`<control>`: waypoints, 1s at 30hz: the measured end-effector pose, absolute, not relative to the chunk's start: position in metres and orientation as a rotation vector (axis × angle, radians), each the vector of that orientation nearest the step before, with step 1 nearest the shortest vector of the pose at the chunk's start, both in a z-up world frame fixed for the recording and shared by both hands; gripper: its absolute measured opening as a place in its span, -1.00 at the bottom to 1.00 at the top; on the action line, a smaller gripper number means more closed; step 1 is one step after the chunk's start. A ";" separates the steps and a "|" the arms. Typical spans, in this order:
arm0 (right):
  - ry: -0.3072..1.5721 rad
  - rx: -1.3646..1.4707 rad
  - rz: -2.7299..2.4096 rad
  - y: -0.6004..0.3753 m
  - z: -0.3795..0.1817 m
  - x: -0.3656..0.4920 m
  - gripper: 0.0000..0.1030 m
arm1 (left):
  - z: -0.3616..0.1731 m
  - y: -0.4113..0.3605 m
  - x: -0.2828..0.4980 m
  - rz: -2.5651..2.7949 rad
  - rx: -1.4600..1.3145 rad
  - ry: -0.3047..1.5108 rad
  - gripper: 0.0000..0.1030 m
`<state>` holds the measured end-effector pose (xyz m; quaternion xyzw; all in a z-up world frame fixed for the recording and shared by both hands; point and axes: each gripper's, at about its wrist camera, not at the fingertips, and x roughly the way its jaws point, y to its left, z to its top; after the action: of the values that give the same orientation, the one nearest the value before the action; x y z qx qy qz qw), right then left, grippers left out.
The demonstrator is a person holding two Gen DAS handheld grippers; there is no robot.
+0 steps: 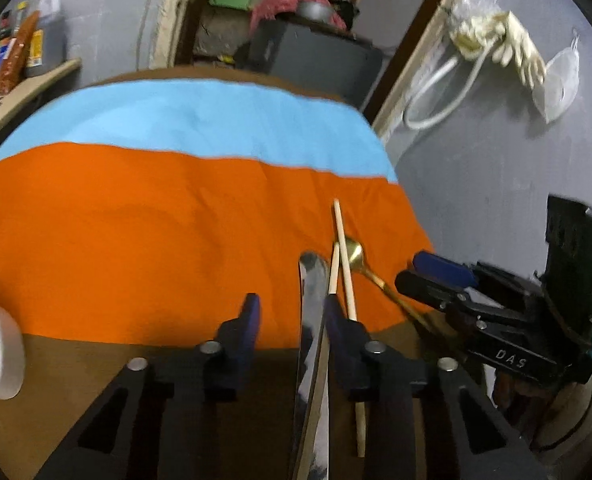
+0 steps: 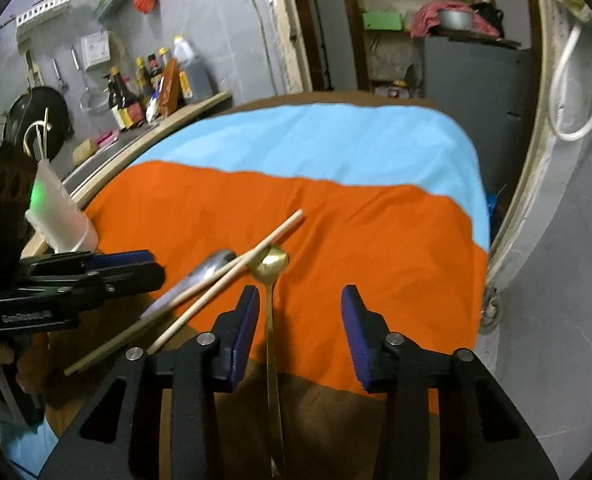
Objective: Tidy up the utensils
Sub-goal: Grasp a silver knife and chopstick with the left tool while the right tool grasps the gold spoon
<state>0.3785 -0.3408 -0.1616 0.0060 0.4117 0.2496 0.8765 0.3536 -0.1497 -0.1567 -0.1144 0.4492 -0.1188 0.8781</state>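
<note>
From the left wrist we see a brown table (image 1: 96, 364) under an orange and blue cloth (image 1: 156, 220), grey walls behind. Our left gripper (image 1: 292, 316) tilts down, jaws part open; the silver utensil (image 1: 311, 320) lies between them, against the right pad, grip uncertain. Chopsticks (image 1: 341, 264) cross a gold spoon (image 1: 353, 250). From the right wrist, our right gripper (image 2: 299, 316) stands fairly wide around the spoon's handle, untouched; a white cup (image 2: 62, 216) sits left, partly hidden.
</note>
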 end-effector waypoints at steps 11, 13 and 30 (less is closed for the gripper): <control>0.905 -0.010 0.545 -0.337 -0.174 0.377 -0.31 | -0.162 -0.164 0.368 -0.306 -0.202 1.005 -0.71; 0.905 -0.008 0.544 -0.337 -0.175 0.376 -0.31 | -0.161 -0.168 0.370 -0.310 -0.181 1.006 -0.72; 0.966 -0.175 0.485 -0.311 -0.168 0.382 -0.37 | -0.162 -0.178 0.384 -0.353 -0.138 1.089 -0.74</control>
<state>0.3819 -0.3115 -0.1678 -0.0831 0.4591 0.2304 0.8539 0.3836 -0.1778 -0.1616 -0.0653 0.5146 -0.1671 0.8384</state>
